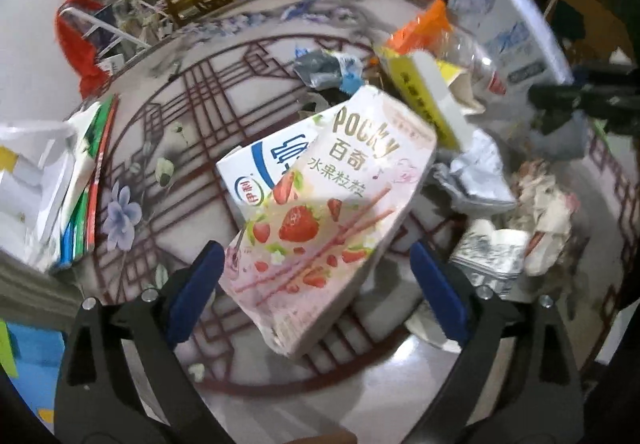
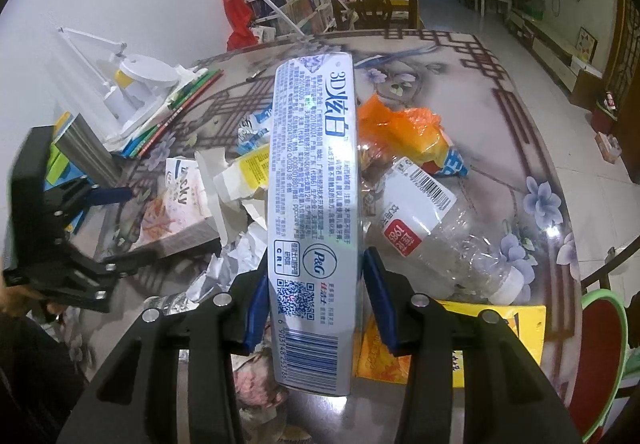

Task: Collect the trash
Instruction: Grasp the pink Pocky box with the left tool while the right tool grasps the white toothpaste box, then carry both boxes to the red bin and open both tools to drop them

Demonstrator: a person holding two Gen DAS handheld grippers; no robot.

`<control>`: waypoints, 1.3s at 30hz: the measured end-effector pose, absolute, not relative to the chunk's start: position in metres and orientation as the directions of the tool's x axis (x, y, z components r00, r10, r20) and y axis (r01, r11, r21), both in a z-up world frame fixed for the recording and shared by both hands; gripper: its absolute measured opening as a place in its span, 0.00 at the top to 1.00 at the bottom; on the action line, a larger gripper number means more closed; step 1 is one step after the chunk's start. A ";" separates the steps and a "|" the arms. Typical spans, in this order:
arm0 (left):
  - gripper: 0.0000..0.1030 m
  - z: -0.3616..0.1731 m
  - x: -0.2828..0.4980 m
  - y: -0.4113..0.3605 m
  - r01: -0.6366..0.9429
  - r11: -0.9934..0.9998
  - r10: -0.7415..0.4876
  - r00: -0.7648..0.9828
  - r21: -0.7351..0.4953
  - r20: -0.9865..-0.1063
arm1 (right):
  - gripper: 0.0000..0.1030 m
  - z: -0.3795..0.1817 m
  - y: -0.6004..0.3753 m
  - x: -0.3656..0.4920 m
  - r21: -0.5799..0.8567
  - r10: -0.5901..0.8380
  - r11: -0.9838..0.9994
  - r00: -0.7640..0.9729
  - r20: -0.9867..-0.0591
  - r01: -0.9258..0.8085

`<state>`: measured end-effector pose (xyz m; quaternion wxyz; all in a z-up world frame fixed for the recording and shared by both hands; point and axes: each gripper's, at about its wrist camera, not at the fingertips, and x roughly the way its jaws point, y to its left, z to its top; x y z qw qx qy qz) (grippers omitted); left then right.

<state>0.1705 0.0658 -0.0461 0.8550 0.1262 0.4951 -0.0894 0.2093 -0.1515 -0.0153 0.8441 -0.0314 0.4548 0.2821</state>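
Note:
A pink strawberry Pocky box (image 1: 320, 228) lies tilted on a white and blue milk carton (image 1: 256, 171), on the patterned table (image 1: 160, 139). My left gripper (image 1: 316, 248) stands open around the box, with a gap showing at its right blue pad. In the right wrist view the left gripper (image 2: 128, 226) hovers by the Pocky box (image 2: 180, 203). My right gripper (image 2: 318, 254) is shut on a long silver-blue toothpaste box (image 2: 312, 163), held lengthwise above the trash pile. The toothpaste box (image 1: 516, 27) also shows raised at the upper right of the left wrist view.
A crushed clear bottle (image 2: 436, 240), an orange bag (image 2: 400, 123), a yellow carton (image 1: 424, 99), crumpled papers (image 1: 480, 175) and a yellow packet (image 2: 452, 340) litter the table. A white lamp (image 2: 136, 83) on stacked books stands at the left. A chair (image 2: 600, 344) is beyond the right edge.

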 end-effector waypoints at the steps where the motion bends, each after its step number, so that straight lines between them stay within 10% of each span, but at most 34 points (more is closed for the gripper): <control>1: 0.11 -0.050 0.175 0.065 0.289 0.948 -0.026 0.482 0.131 -0.876 | 0.59 -0.015 -0.152 0.209 0.205 0.449 0.838 0.426 -0.786 -0.506; 13: 0.13 -0.076 0.192 0.058 0.323 0.926 0.034 0.440 0.193 -0.897 | 0.60 -0.016 -0.155 0.205 0.209 0.457 0.829 0.414 -0.787 -0.519; 29: 0.70 -0.035 0.172 0.060 0.235 0.947 0.061 0.535 0.217 -0.843 | 0.61 -0.001 -0.160 0.191 0.220 0.482 0.820 0.432 -0.762 -0.528; 39: 0.76 -0.015 0.158 0.081 0.163 0.981 0.006 0.528 0.109 -0.849 | 0.66 0.006 -0.167 0.180 0.215 0.487 0.818 0.446 -0.751 -0.533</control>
